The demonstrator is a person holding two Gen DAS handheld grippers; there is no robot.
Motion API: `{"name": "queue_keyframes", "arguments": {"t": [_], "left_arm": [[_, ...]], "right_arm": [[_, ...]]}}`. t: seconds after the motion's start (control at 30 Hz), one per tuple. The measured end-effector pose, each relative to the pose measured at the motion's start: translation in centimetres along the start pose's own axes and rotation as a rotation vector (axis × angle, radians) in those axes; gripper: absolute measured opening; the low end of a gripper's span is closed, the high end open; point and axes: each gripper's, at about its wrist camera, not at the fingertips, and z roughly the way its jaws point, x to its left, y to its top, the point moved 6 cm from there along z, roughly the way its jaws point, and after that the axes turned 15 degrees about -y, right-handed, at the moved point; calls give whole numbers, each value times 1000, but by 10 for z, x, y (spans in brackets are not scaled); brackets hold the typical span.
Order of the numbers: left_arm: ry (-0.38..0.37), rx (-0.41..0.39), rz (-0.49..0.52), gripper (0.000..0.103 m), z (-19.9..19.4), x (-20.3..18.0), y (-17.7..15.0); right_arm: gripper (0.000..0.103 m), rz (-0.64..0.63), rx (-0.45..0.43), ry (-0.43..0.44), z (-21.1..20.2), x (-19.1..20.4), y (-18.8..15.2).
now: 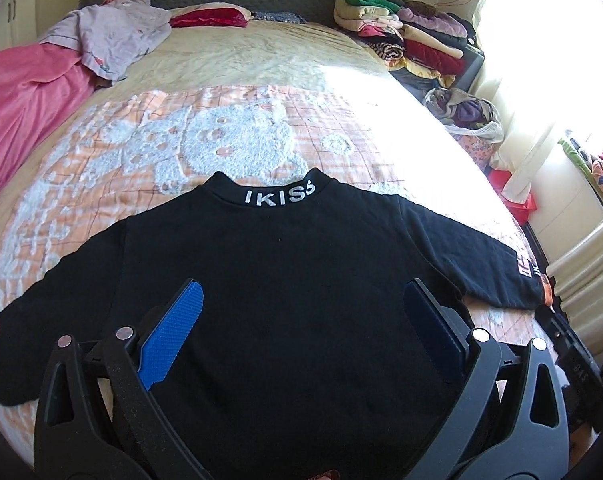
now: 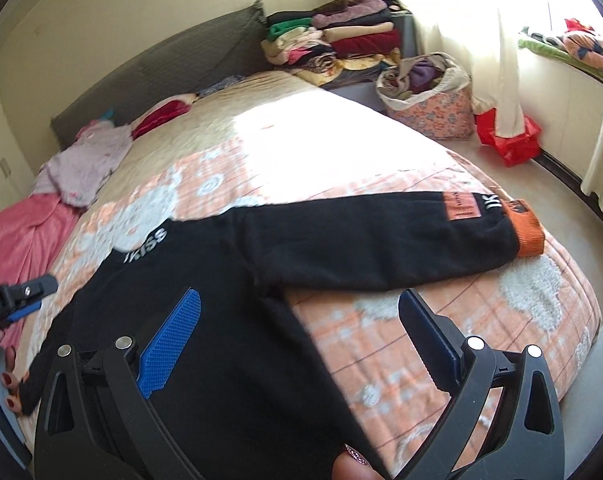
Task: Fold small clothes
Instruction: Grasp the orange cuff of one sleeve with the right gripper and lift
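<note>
Across the near end of a bed [image 1: 261, 64], a black sweatshirt [image 1: 285, 280] is laid flat with both sleeves spread and its collar pointing toward the headboard. The left gripper [image 1: 301, 320] and right gripper [image 2: 297, 328] are held wide open above it, gripping nothing. An orange cuff [image 2: 527, 232] is seen near the bed's right edge, with bare quilt [image 1: 229, 136] beyond the collar.

Lettering on the black long-sleeved sweatshirt

White capitals reading "IKISS" run along the collar [image 1: 279, 196] of the black long-sleeved sweatshirt [image 1: 293, 280]. Near its orange ribbed cuff [image 2: 526, 232], white letters "IK" [image 2: 492, 202] show on the sleeve; the orange patch [image 2: 460, 204] beside them carries print too small to read.
</note>
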Motion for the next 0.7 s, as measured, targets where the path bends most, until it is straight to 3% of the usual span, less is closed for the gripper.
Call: {"name": "queue_keyframes", "arguments": {"t": [0.3, 0.7], "left_arm": [[47, -9, -8, 94, 25, 20, 22], [20, 27, -45, 94, 68, 50, 16]], "right_arm": [[99, 206, 45, -118, 48, -81, 38], [99, 417, 170, -179, 92, -159, 25]]}}
